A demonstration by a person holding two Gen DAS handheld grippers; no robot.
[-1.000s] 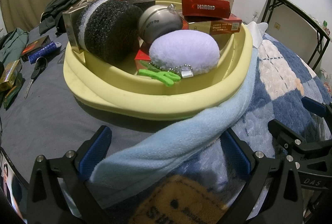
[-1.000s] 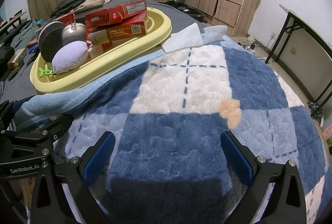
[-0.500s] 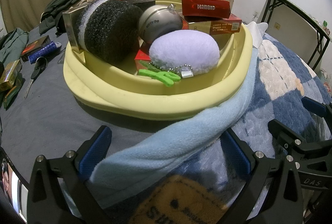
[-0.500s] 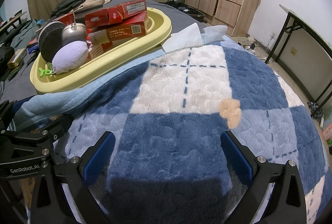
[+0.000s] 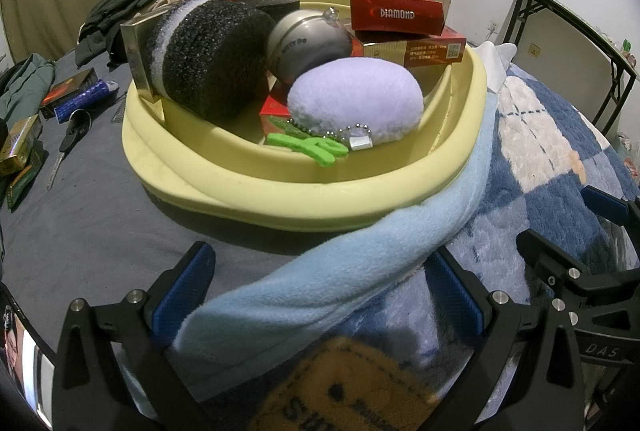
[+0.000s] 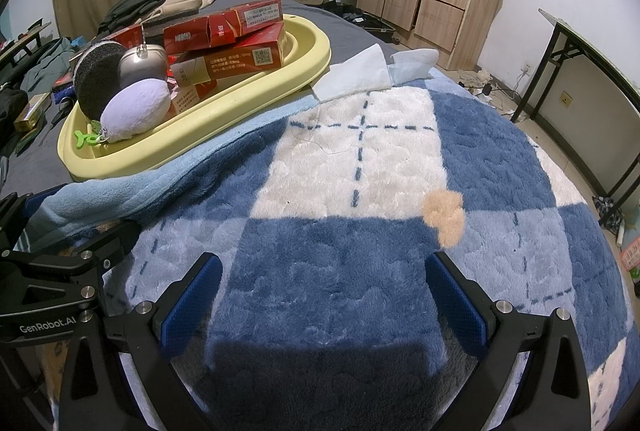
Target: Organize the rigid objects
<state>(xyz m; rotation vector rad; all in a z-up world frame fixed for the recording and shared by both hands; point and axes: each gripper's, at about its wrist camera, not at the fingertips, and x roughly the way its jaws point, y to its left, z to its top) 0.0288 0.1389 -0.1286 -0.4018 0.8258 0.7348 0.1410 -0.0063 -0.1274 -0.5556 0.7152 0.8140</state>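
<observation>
Two blue-padded fingers of the left gripper point(image 5: 320, 287) stood wide apart in the left wrist view, gripping nothing, low over the light blue towel edge point(image 5: 340, 271) at the near side of the bed. Just beyond sat the yellow basin point(image 5: 224, 179), heaped with goods: a black sponge roll point(image 5: 212, 55), a grey metal ball point(image 5: 308, 39), a lavender plush pad point(image 5: 356, 99) with a bead chain and green tag point(image 5: 308, 145), and red cartons point(image 5: 400, 15) stacked at the back. Scissors point(image 5: 72, 135) and small boxes lay on the grey sheet to the left, apart from the basin.

Right wrist view: the right gripper point(image 6: 324, 299) was likewise spread open and empty, over the blue-and-white checked blanket point(image 6: 360, 171). The basin point(image 6: 256, 87) lay far left, touching the blanket's towel border. White tissues point(image 6: 360, 75) rested beside its far end.
</observation>
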